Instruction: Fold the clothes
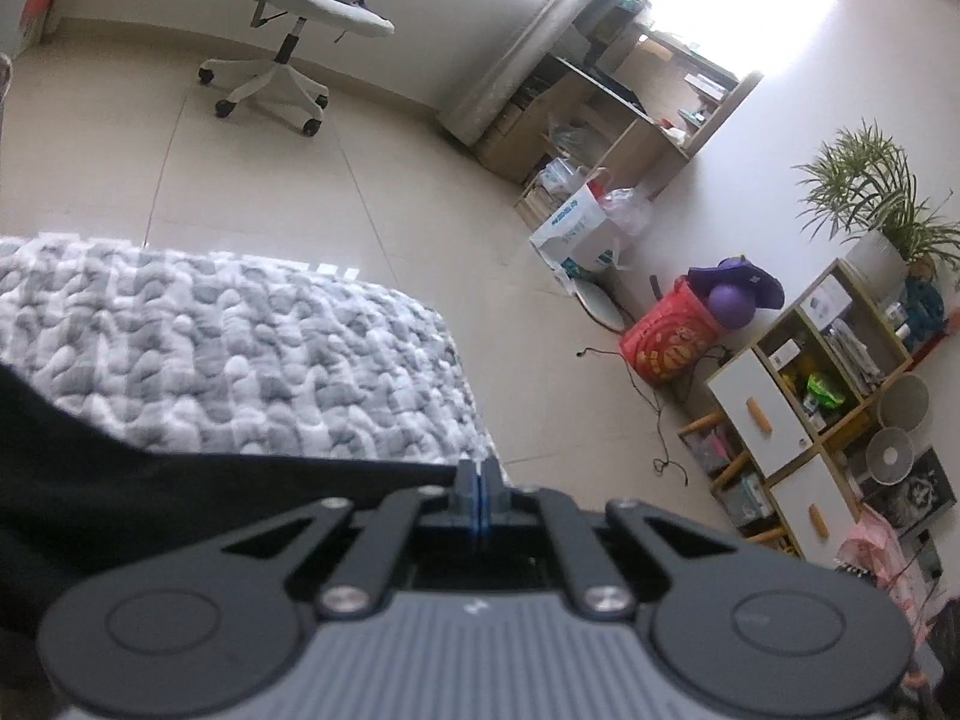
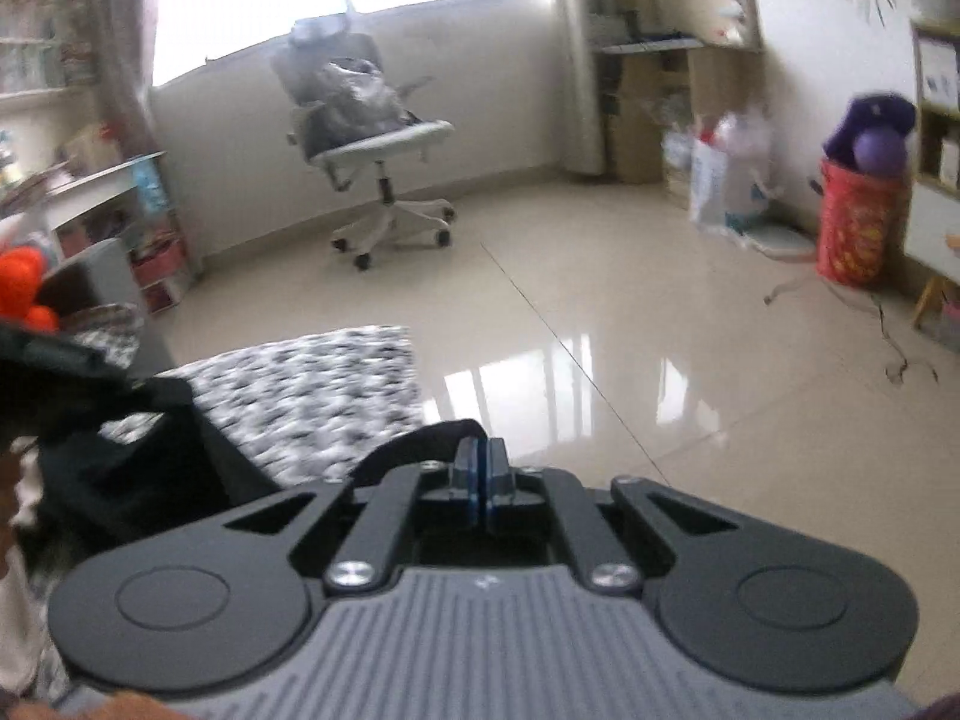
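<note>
1. While both tools point down across a grey-and-white mottled blanket (image 1: 240,354), the left gripper (image 1: 479,474) has its jaws pressed together on the edge of a black garment (image 1: 150,480), which stretches off to the left over the blanket.
2. The right gripper (image 2: 480,459) is likewise clamped tight, with a fold of the same black cloth pinched at its tips; the rest of the garment bunches at the lower left of that view.
3. On the tiled floor by the wall stands a red printed bag (image 1: 669,342), with a purple ball (image 1: 729,306) and a purple cloth item (image 1: 741,279) sticking out of its top.
4. Just beside it is a white carrier bag (image 1: 576,228) with crumpled plastic inside.
5. A wooden cubby shelf (image 1: 792,414) holds books, boxes and a green packet; a potted plant (image 1: 870,204) sits on top.
6. A white office chair (image 2: 378,138) carries a heap of grey cloth.
</note>
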Demonstrator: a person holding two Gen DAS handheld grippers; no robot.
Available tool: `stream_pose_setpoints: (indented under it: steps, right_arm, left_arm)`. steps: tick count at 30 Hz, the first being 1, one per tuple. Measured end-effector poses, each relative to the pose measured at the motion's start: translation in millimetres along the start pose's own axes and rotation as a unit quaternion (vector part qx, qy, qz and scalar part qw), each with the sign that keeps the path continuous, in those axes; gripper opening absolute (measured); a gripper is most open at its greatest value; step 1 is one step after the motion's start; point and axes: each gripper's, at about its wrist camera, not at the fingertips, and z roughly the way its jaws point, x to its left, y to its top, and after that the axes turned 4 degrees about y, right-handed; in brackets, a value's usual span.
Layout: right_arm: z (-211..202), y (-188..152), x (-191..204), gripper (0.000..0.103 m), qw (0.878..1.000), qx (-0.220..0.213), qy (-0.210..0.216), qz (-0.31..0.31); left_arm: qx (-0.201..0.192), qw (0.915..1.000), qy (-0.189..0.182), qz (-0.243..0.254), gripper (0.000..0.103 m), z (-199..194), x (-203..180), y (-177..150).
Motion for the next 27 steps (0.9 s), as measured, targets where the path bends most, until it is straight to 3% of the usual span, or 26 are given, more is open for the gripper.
stream_pose_setpoints:
  steps: [10, 17, 20, 21, 22, 23, 26, 27]
  right_arm:
    - [64, 4, -34, 0.001, 0.997, 0.055, -0.054, 0.019]
    - [94, -20, -42, 0.001, 0.991, 0.116, -0.052, 0.043]
    - [99, -29, -43, 0.004, 0.988, 0.137, -0.042, 0.053]
    - [99, -30, -42, 0.006, 0.988, 0.141, -0.041, 0.051]
    - [97, -29, -40, 0.015, 0.988, 0.14, -0.045, 0.047]
    - [94, -28, -38, 0.015, 0.988, 0.139, -0.048, 0.043]
    - [82, -21, -32, 0.016, 0.989, 0.132, -0.04, 0.045]
    - [79, -17, -29, 0.023, 0.99, 0.128, -0.038, 0.044]
  left_arm:
    - [0.004, 1.0, 0.004, 0.007, 0.0, 27, -2, 14]
    - [0.026, 0.999, 0.024, 0.027, 0.003, 20, 15, 5]
    - [0.027, 0.9988, 0.033, 0.024, 0.019, 8, 29, 3]
    - [0.024, 0.9987, 0.039, 0.023, 0.029, 3, 34, 3]
    - [0.019, 0.9985, 0.047, 0.023, 0.033, -3, 38, 4]
    - [0.014, 0.9981, 0.054, 0.024, 0.039, -9, 43, 4]
    - [0.002, 0.9972, 0.073, 0.02, 0.047, -28, 61, 8]
    - [-0.002, 0.9967, 0.08, 0.016, 0.05, -35, 67, 10]
